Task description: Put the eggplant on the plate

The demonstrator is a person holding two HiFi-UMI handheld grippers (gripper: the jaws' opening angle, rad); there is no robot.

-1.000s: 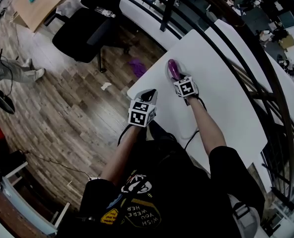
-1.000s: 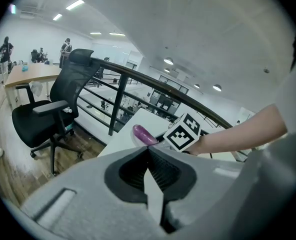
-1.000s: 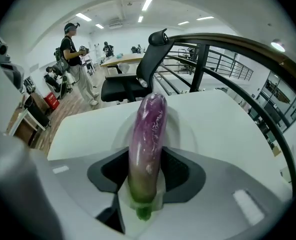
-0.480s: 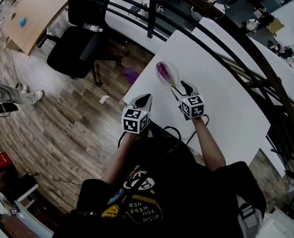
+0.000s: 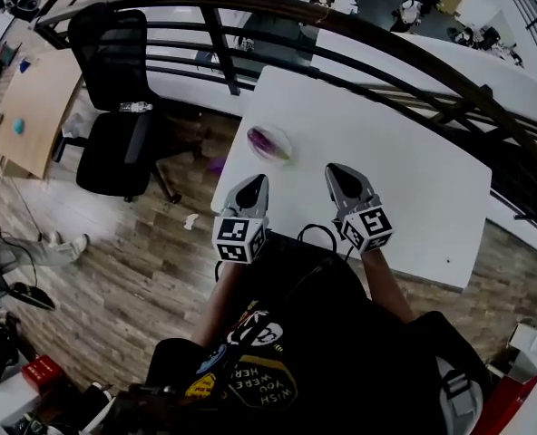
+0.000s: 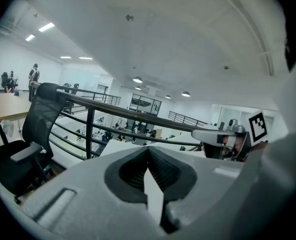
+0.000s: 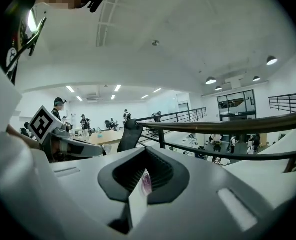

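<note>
**Eggplant on the plate, both grippers drawn clear.** The purple eggplant [image 5: 266, 140] lies on the plate [image 5: 286, 149], which sits on a white table [image 5: 414, 179]. Both handheld grippers are on the near side of the plate, toward the person [image 5: 287, 352] in a dark printed shirt, and neither touches it. The left gripper [image 5: 257, 184] is just short of the plate's near edge, its fingers pressed together with nothing between them. The right gripper [image 5: 336, 174] is near the plate's right side, a little further off. Its fingers have just been closing and now meet, empty. Beyond the plate runs a black railing [image 5: 220, 54]. To the plate's left, off the table, a black office chair [image 5: 114, 143] stands on a wooden floor [image 5: 132, 270]. A wooden desk [image 5: 33, 107] lies further left.
</note>
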